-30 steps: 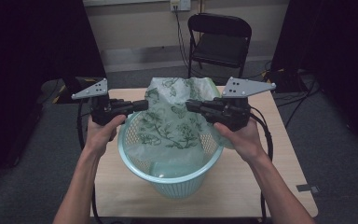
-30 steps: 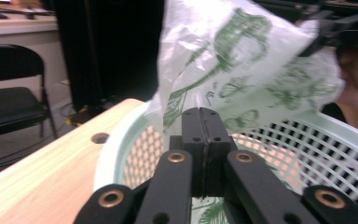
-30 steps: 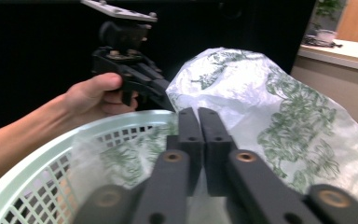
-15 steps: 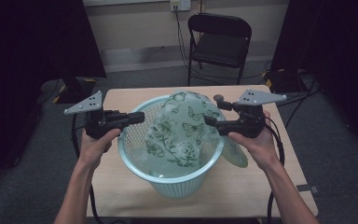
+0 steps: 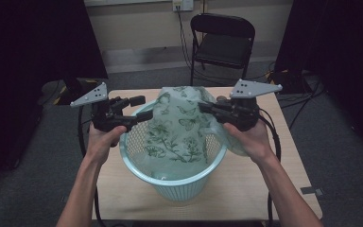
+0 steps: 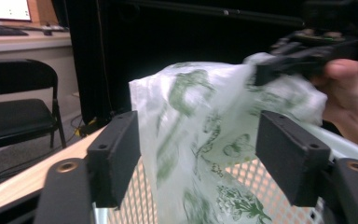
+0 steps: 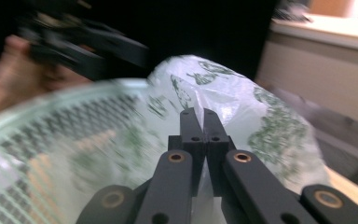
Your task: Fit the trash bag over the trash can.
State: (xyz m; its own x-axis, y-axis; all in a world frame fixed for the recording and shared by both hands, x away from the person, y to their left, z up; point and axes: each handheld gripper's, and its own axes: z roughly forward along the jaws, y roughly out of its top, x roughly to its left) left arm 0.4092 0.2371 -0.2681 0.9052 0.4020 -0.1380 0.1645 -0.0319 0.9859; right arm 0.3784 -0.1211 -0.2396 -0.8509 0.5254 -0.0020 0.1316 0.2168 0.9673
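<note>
A wooden table [image 5: 274, 175] is filling the frame's centre, bearing a mint mesh basket [image 5: 172, 182]. A printed plastic bag [image 5: 179, 130] is draping inside it. The right gripper [image 5: 207, 108], having just closed, is pinching the bag; the left gripper [image 5: 141, 109], just opened, is gaping around it.

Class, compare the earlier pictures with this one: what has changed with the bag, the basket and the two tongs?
The left tongs have just opened and let go of the bag. The right tongs opened briefly, then closed again on the bag's edge. The bag now hangs deeper in the basket. The basket and table stayed put.
</note>
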